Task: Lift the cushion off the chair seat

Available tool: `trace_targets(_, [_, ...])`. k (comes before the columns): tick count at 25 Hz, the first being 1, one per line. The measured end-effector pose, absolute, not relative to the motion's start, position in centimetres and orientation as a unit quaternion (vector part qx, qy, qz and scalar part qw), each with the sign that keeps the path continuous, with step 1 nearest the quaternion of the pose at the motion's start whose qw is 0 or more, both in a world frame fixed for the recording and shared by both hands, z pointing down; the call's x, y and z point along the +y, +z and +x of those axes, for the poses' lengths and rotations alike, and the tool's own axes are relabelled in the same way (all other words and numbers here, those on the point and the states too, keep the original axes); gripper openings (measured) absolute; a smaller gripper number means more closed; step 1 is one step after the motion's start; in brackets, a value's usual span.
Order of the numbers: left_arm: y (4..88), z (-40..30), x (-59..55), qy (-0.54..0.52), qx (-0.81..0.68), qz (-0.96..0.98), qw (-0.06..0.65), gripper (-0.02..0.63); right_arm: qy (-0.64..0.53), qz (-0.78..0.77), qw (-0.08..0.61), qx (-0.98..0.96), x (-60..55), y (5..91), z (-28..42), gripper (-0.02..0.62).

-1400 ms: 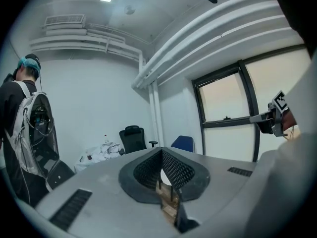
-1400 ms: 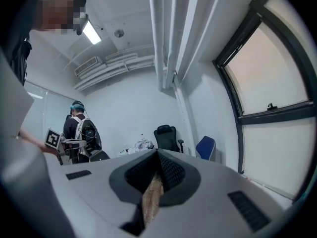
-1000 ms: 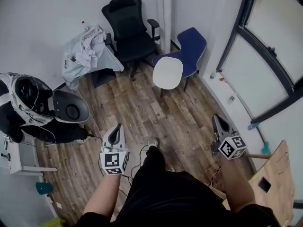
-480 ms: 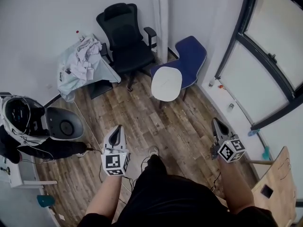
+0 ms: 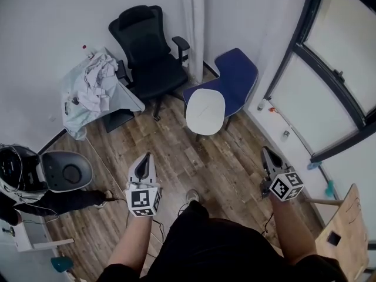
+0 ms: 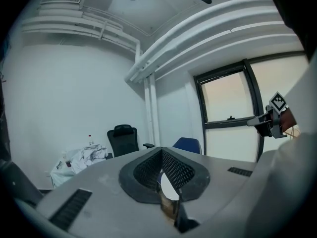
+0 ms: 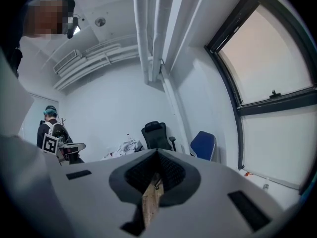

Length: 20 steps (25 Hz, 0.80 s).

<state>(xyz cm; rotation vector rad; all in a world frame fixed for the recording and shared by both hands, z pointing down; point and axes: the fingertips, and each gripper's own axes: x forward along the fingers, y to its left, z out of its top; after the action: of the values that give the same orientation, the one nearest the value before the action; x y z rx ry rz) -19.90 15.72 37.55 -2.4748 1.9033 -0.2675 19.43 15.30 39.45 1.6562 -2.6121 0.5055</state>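
Note:
A white oval cushion (image 5: 205, 111) lies on the seat of a blue chair (image 5: 238, 75) by the far wall in the head view. My left gripper (image 5: 143, 159) hovers over the wooden floor, well short of the chair and to its left, shut and empty. My right gripper (image 5: 268, 153) hangs to the right, also short of the chair, shut with nothing in it. In the left gripper view the blue chair (image 6: 187, 144) sits beyond the closed jaws. The right gripper view has the blue chair (image 7: 204, 145) far ahead at right.
A black office chair (image 5: 147, 46) stands left of the blue one, next to a cloth-draped table (image 5: 79, 98) piled with clothes. A grey round seat (image 5: 67, 170) and a person are at the left. A glazed wall runs along the right; a wooden board (image 5: 341, 228) is at bottom right.
Both grippers have travelled forward across the floor toward the chairs. The person and grey seat at the left have slid down and back in the view. Both jaws stay shut.

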Motion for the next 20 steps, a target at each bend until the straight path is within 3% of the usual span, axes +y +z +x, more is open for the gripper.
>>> trace_targets(20, [38.9,-28.0,1.8,-0.066,0.597,-0.799,-0.004,0.005,0.163,0.556,0.034,-0.814,3.1,40.1,12.2,0.011])
